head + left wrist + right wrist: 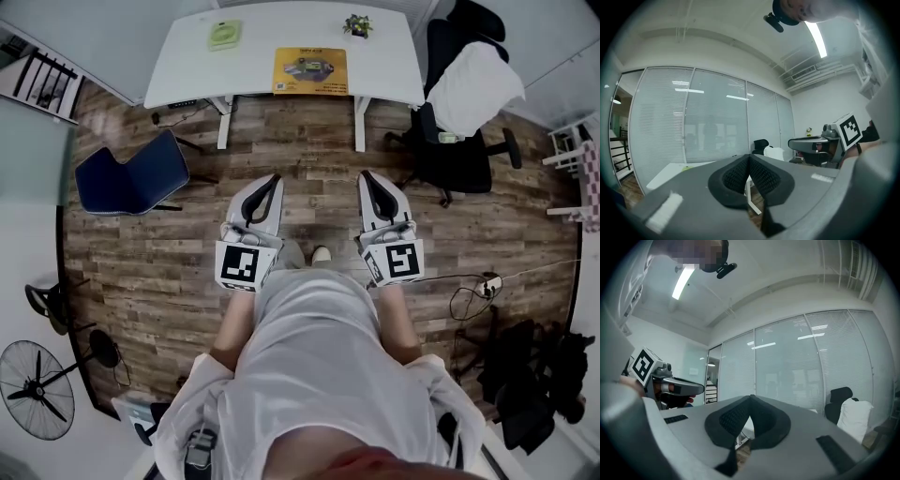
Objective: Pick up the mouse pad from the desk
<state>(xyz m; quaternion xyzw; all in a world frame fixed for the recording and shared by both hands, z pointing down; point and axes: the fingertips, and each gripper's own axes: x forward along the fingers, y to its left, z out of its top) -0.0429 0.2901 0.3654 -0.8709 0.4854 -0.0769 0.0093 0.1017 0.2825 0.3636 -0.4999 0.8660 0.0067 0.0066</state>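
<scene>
Left tongs and right tongs, two in all, both clamped shut on nothing, one yellow mouse pad laid flat on the one white table, well apart from both, one plant set nearby.

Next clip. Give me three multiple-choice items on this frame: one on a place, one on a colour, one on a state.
1. Where on the desk does the mouse pad lie?
A. At the left end
B. Near the middle, by the front edge
C. At the right end

2. What colour is the mouse pad?
A. Blue
B. Green
C. Yellow

3. How does the right gripper stand?
A. Fingers shut, nothing between them
B. Fingers wide open
C. Fingers shut on the mouse pad

Answers:
1 B: the head view shows it about midway along the edge nearest the person.
2 C: its face is yellow with a dark print.
3 A: the right gripper view shows the fingers meeting, empty.
</scene>
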